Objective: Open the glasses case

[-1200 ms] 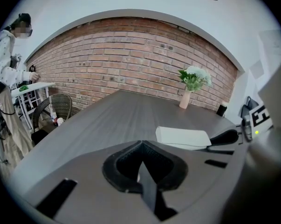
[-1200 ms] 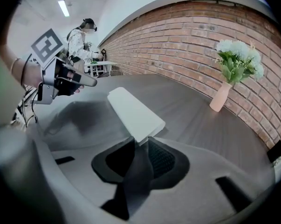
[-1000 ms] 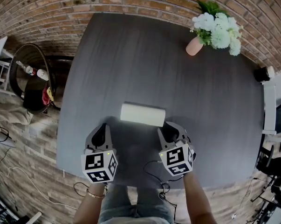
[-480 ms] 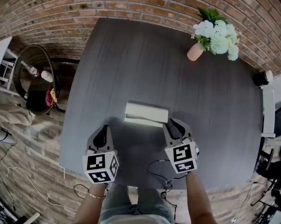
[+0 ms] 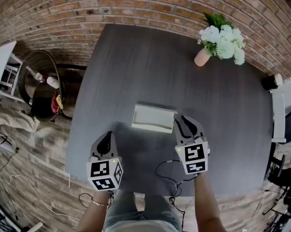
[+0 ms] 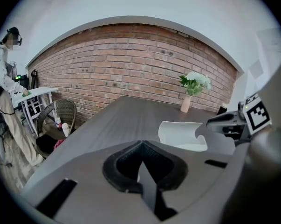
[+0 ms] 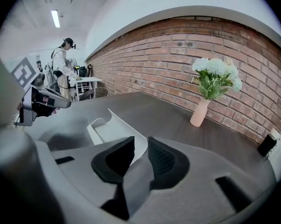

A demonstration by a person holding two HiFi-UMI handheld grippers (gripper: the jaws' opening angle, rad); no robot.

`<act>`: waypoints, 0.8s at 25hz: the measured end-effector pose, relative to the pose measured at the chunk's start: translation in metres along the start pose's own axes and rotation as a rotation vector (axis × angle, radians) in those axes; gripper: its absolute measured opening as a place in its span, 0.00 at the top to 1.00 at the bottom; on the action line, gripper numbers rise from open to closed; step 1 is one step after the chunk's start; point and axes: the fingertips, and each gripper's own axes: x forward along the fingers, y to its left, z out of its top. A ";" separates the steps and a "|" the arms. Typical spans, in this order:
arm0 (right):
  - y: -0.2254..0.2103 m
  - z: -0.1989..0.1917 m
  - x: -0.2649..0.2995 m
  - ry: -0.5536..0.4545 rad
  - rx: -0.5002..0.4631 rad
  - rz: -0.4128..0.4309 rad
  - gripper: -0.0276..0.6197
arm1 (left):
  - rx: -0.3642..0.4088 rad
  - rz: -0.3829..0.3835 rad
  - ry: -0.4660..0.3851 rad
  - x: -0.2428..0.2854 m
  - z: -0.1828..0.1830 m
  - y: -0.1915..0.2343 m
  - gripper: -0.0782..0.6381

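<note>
Near the middle of the dark surface (image 5: 150, 62), the white glasses case (image 5: 154, 118) is lying open in front of you, its lid (image 7: 119, 129) standing up along the far side. Your right gripper (image 5: 183, 121) is sitting at the case's right end, its fingers pinching the lid's corner. Your left gripper (image 5: 105, 137) is hovering near the case's left end, apart from it, its fingers pressed together on nothing. Far off to the right, a pink vase of white flowers (image 5: 201, 57) is standing.
</note>
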 end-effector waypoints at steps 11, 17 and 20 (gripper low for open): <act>-0.003 0.016 -0.018 -0.032 0.035 -0.030 0.82 | 0.020 -0.028 -0.033 -0.011 0.018 -0.009 0.90; -0.011 0.028 -0.047 -0.064 0.096 -0.074 0.86 | 0.032 -0.048 -0.077 -0.028 0.037 -0.017 0.90; -0.017 0.041 -0.069 -0.113 0.150 -0.109 0.89 | 0.040 -0.062 -0.112 -0.037 0.053 -0.022 0.90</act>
